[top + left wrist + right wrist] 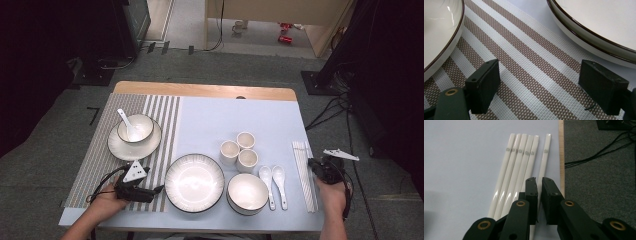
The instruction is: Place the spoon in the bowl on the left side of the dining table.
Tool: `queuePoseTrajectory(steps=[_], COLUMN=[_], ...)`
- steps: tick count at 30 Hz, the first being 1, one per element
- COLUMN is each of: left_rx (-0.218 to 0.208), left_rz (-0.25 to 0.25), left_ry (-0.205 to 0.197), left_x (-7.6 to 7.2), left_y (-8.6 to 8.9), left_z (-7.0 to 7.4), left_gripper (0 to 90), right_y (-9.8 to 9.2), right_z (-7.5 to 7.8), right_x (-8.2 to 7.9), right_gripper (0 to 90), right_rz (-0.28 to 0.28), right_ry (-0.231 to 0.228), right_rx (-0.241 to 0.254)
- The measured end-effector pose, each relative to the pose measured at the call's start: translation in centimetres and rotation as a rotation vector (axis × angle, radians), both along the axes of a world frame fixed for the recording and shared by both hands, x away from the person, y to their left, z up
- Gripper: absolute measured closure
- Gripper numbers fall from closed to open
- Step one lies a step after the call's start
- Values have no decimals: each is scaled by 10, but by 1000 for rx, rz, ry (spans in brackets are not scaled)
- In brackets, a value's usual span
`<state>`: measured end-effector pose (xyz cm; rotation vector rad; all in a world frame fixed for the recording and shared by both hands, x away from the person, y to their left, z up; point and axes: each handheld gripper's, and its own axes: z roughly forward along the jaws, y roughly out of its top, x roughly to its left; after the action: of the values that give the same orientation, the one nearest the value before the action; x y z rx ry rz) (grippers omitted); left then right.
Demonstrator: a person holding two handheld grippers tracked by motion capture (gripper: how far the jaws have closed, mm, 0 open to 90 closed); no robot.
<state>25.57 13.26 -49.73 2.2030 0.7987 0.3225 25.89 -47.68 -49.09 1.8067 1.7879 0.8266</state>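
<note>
- Two spoons (275,182) and a bowl (247,193) lie left of the chopsticks (304,172); three cups (239,150) stand behind them, and nothing blocks the sticks.
- The chopsticks lie along the table's right edge. The right gripper (539,182) sits over their near ends, jaws nearly together; the outermost stick (543,165) runs under the slim gap. I cannot tell whether the pads pinch it.
- The right gripper view shows that stick lying slightly apart from four bunched ones.
- The left gripper (537,80) rests wide and empty on the striped mat (524,65), between the plate (604,30) and a saucer (439,37).
</note>
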Motion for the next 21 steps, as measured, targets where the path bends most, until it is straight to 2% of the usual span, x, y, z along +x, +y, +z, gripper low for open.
queuePoseTrajectory(steps=[21], left_rx=[1], left_rz=[-1], left_ry=[0], left_x=[0], left_y=[0], left_z=[0], left_gripper=[171], right_y=[1], right_z=[-4], right_x=[15], right_gripper=[825], right_rz=[8], right_ry=[-25], right_rx=[-31])
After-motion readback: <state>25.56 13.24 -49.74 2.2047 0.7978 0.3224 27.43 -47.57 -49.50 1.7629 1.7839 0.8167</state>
